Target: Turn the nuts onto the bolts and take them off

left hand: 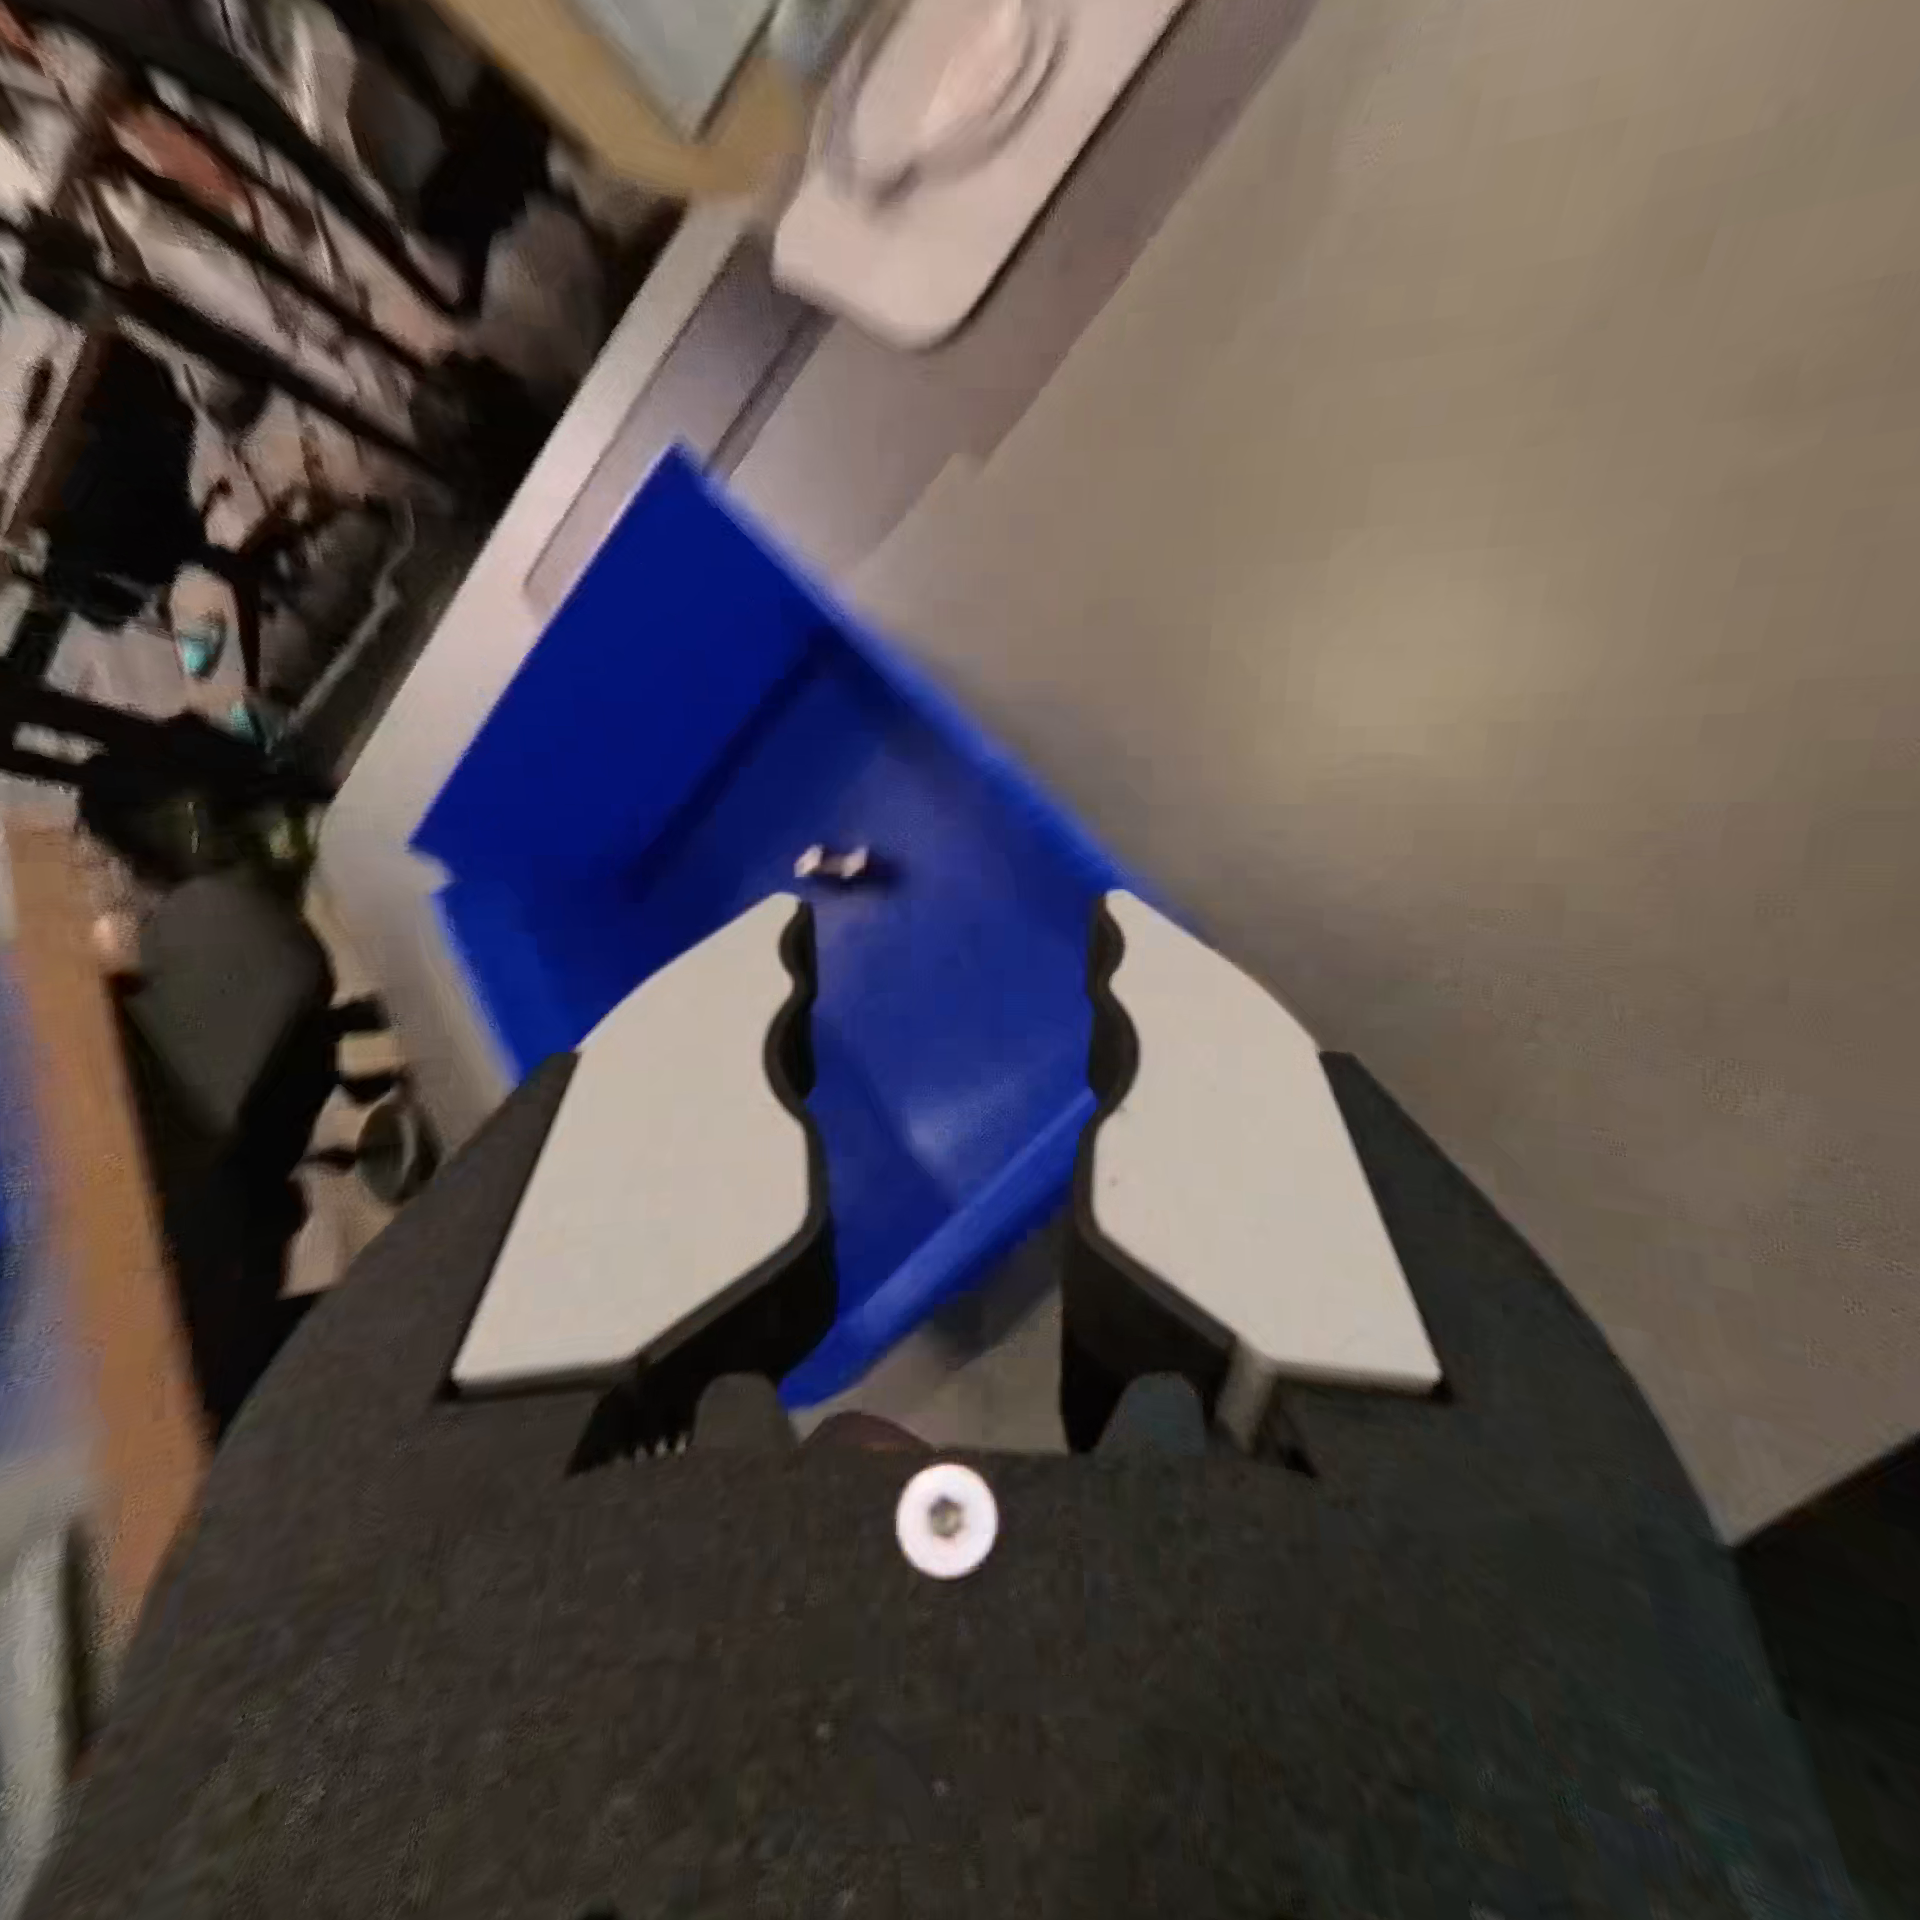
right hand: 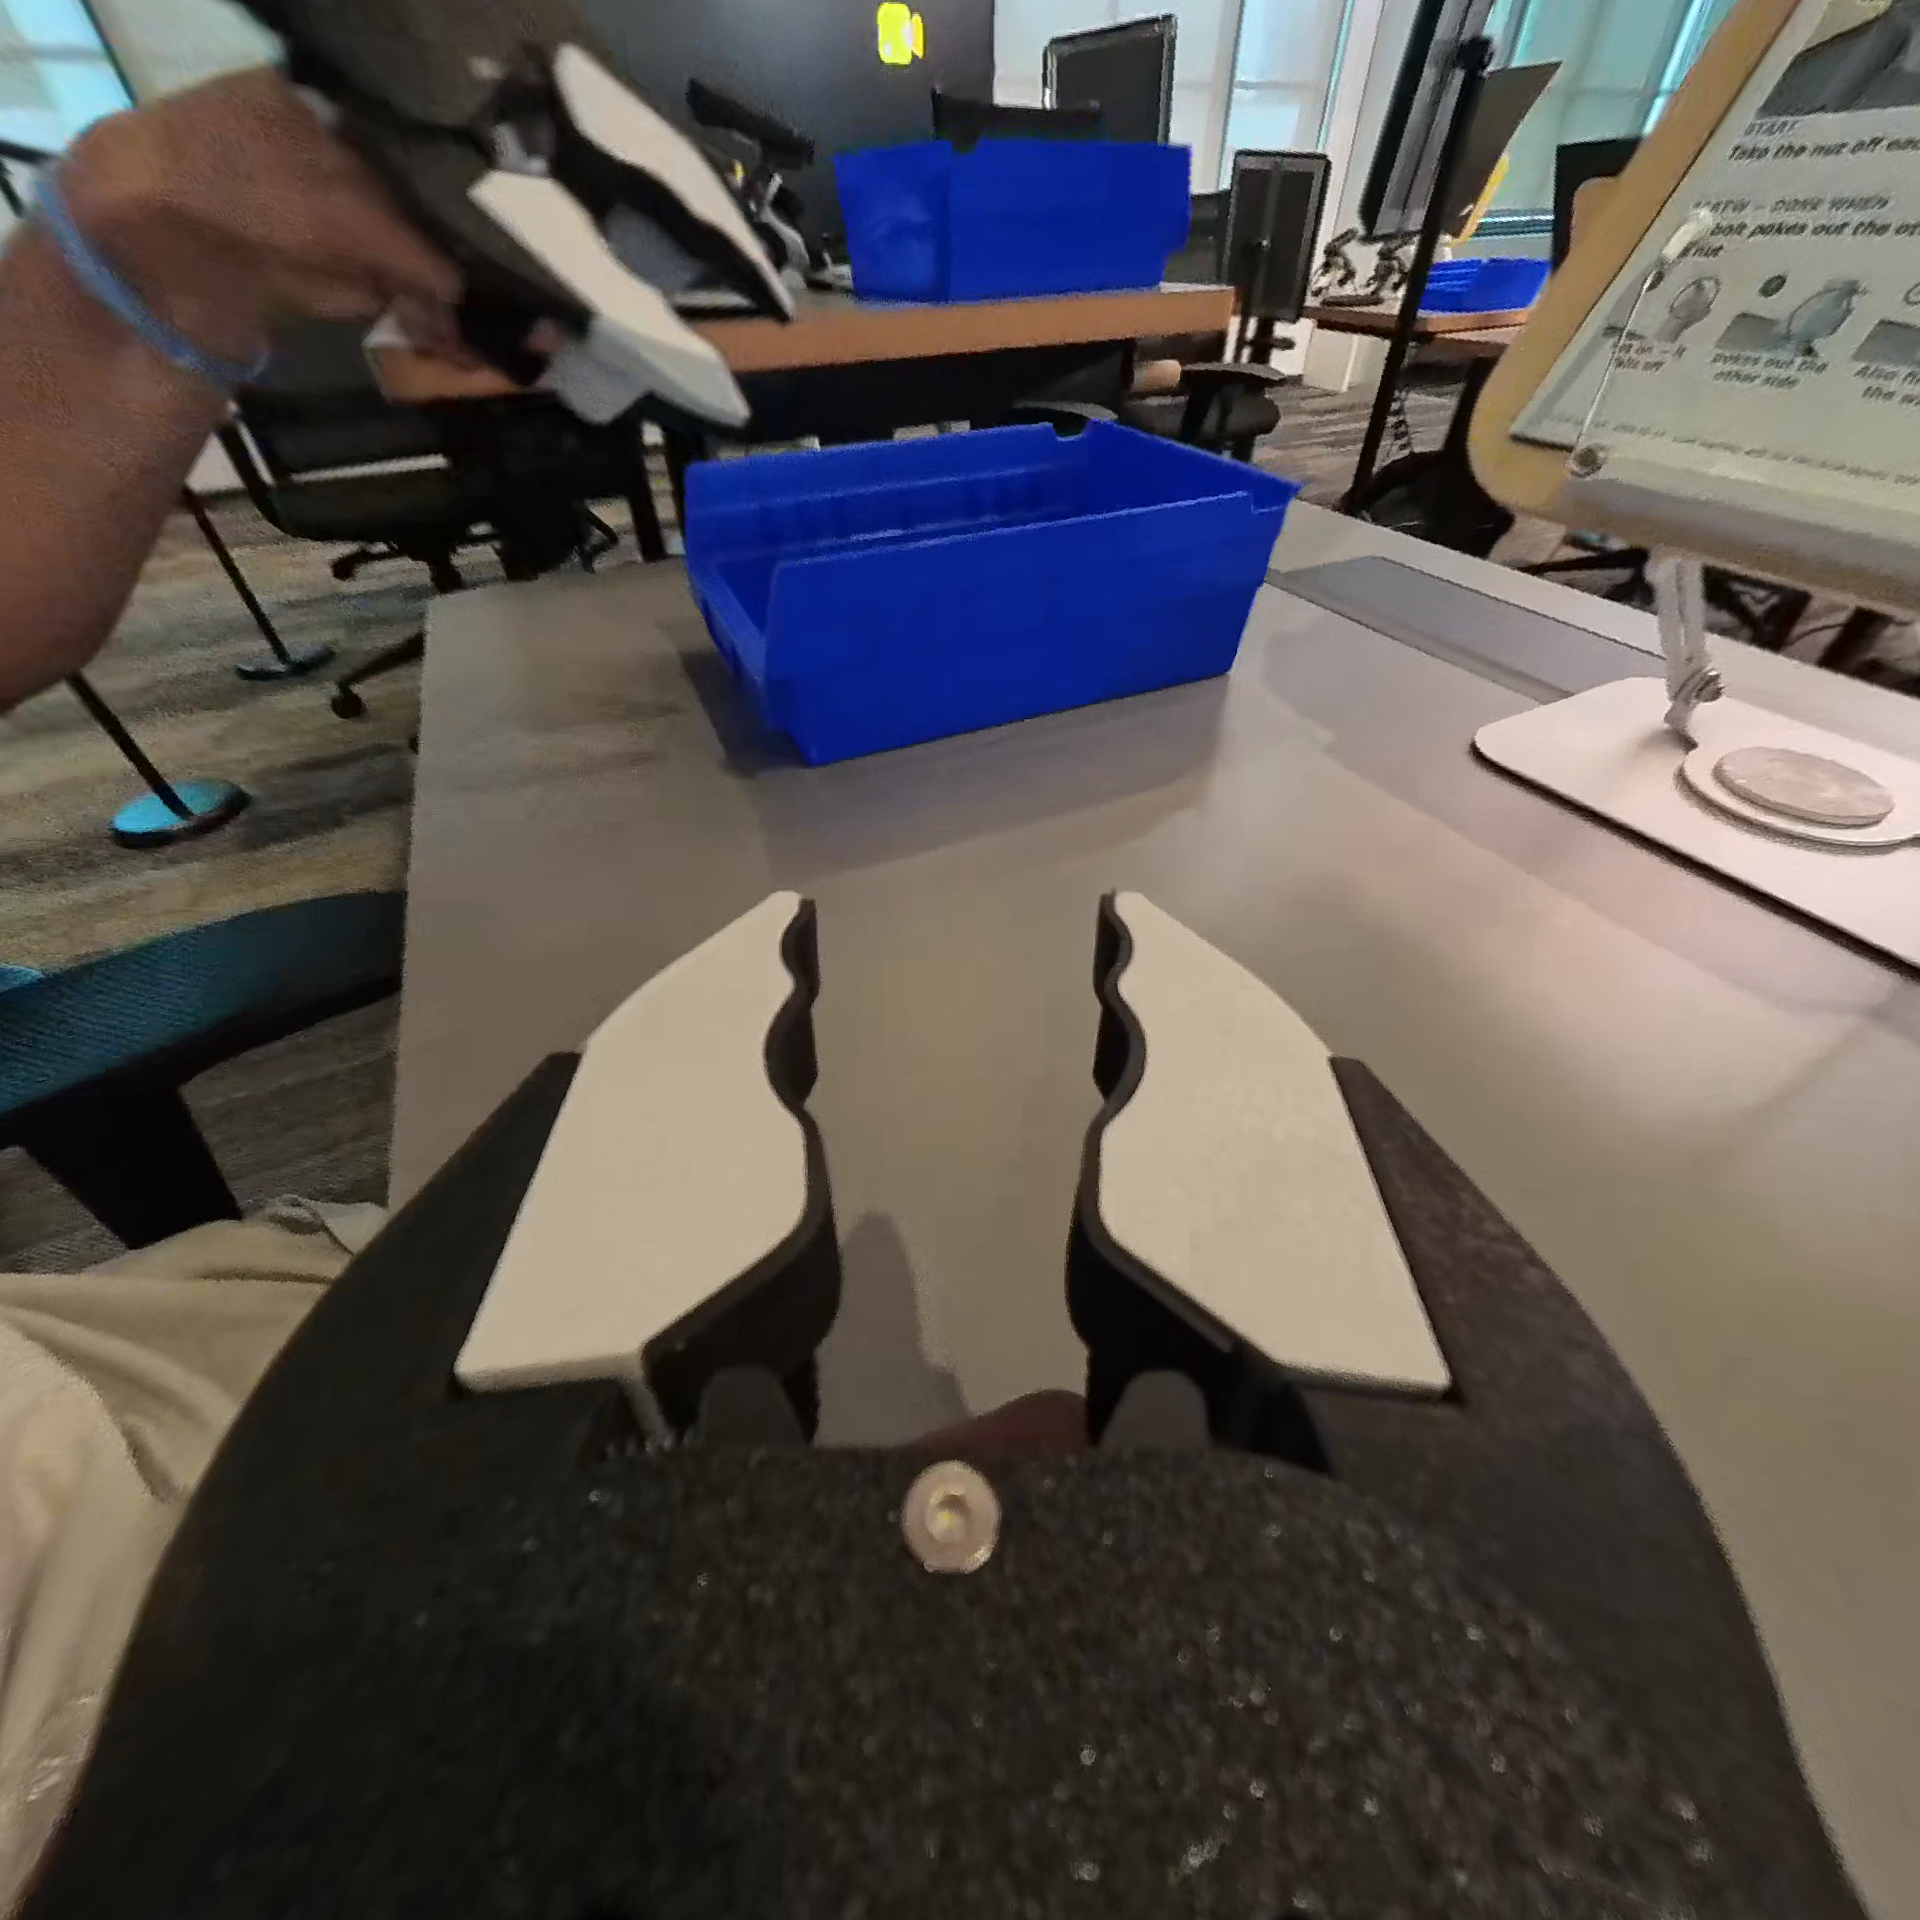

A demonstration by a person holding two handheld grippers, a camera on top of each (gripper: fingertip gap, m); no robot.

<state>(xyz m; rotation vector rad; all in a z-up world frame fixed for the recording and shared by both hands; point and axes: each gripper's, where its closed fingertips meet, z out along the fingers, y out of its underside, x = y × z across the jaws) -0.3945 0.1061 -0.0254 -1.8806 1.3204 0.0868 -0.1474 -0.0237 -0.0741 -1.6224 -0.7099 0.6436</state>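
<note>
A blue bin sits on the grey table. A small silver bolt with a nut lies on the bin's floor. My left gripper is open and empty, tilted, hovering above the bin's near end; the view is motion-blurred. In the right wrist view the same bin stands at the table's far left and its inside is hidden. My right gripper is open and empty, low over the table, well short of the bin. The left gripper shows up high to the left of the bin, held by a hand.
A white stand base holding an instruction sheet stands at the table's right; it shows blurred in the left wrist view. A teal chair is left of the table. Another blue bin sits on a farther desk.
</note>
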